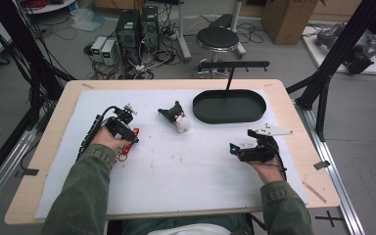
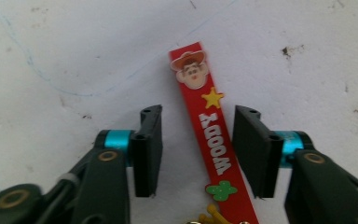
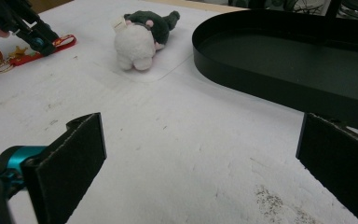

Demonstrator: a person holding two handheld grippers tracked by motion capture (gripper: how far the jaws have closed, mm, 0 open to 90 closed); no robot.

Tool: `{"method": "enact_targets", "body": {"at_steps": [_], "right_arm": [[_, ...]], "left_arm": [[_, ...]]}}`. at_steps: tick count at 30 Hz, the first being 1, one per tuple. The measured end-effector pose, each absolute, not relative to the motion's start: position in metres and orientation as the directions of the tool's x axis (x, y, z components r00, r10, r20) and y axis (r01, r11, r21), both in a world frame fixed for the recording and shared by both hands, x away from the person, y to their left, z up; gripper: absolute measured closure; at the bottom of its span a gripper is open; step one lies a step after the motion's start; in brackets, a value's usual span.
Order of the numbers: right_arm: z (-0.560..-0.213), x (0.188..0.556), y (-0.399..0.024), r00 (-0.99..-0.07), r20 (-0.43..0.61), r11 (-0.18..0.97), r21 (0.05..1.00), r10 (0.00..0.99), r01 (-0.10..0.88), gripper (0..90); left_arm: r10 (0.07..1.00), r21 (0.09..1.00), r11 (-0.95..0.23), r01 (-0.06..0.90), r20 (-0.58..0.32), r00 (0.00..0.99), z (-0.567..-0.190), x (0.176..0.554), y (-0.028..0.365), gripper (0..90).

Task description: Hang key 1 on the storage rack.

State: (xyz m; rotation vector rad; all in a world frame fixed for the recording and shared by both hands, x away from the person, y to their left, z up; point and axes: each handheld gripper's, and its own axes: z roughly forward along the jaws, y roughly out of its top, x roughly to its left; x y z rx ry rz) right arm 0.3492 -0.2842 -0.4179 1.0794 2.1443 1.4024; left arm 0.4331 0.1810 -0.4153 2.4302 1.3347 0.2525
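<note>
At a white-covered table (image 1: 186,176), a person in an olive sleeve lowers the left gripper (image 2: 196,149) over a red strap keychain (image 2: 212,140) that lies flat on the white sheet near the table's left side. The strap, printed with a cowboy face, a yellow star and a green clover, runs lengthwise between the two black jaws; a gap shows on either side of it, so the pads (image 2: 148,149) flank the strap without pressing it, and nothing is grasped yet. A gold ring and charm (image 2: 210,215) sit at the strap's near end, just below the jaws.

The right gripper (image 3: 200,154) rests low over the sheet at the table's right side, its jaws spread wide with only bare cloth between them. Ahead of it lies a small plush toy (image 3: 142,35), dark green and white, on its side near the middle of the table. Just beside the toy, toward the far right, stands a black oval tray (image 3: 261,88), well apart from the keychain.
</note>
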Motion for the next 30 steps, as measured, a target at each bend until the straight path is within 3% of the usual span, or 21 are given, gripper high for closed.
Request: {"method": "enact_targets", "body": {"at_steps": [5,10,15,23,30], "right_arm": [[-0.418,0.349,-0.284,-0.643,0.102,0.219,0.890,0.759,0.400,0.4],[-0.418,0.348,-0.284,-0.639,0.109,0.215,0.887,0.761,0.408,0.4],[-0.418,0.348,-0.284,-0.639,0.112,0.213,0.887,0.761,0.410,0.4],[-0.417,0.348,-0.285,-0.645,0.116,0.207,0.892,0.755,0.402,0.4],[-0.417,0.348,-0.285,-0.643,0.121,0.203,0.891,0.757,0.407,0.4]], "left_arm": [[0.862,0.381,-0.459,0.802,-0.027,0.506,-0.414,0.433,0.182,73.8],[0.859,0.380,-0.464,0.800,-0.026,0.511,-0.413,0.433,0.182,75.1],[0.833,0.398,-0.460,0.794,-0.116,0.541,-0.406,0.429,0.182,75.4],[0.805,0.479,-0.441,0.759,-0.162,0.570,-0.372,0.422,0.190,75.5],[0.783,0.543,-0.446,0.712,-0.149,0.605,-0.338,0.417,0.188,75.6]]}}
